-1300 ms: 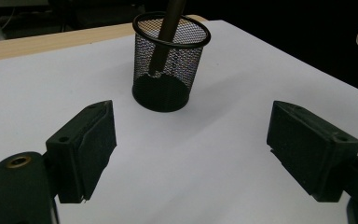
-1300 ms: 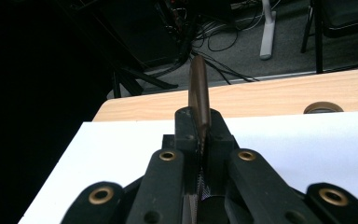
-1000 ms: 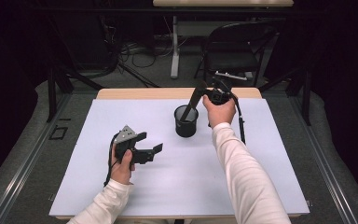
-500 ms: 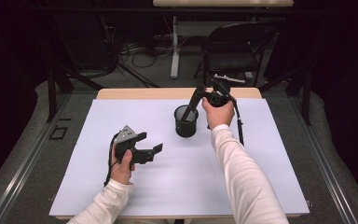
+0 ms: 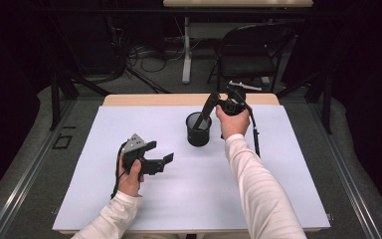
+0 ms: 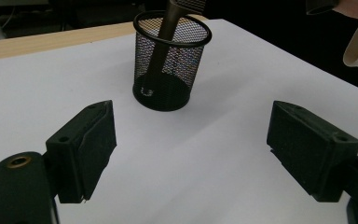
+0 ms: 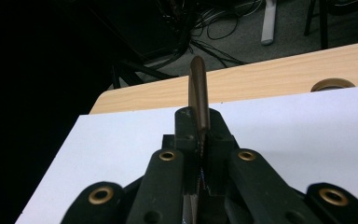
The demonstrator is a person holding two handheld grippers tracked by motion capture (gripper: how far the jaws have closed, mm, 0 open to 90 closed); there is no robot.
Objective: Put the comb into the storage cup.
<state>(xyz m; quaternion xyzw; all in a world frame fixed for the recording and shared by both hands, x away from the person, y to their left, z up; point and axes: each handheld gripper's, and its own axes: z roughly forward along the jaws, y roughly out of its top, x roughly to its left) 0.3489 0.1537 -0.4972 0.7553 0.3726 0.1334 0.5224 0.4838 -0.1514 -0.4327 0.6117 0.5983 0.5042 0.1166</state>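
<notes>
Right gripper [image 5: 210, 107] sits at one o'clock above the table's middle, jaws clenched on a dark brown pen [image 6: 164, 44]. In the right gripper view the pen [image 7: 199, 100] pokes up out of the pinched pads. Its lower end is down inside the black mesh cup [image 5: 199, 129], leaning against the rim at twelve o'clock; the left gripper view shows the tip near the cup's floor. The cup [image 6: 170, 60] stands upright on the white sheet [image 5: 189, 199], just right of centre. Left gripper [image 5: 161, 160] is at eight o'clock from the cup, well apart, jaws released, nothing between them. Beyond the table's far edge: a black folding chair [image 5: 256, 55] and cables on the floor [image 5: 139, 55]. The path between the left gripper and the cup is bare sheet.
</notes>
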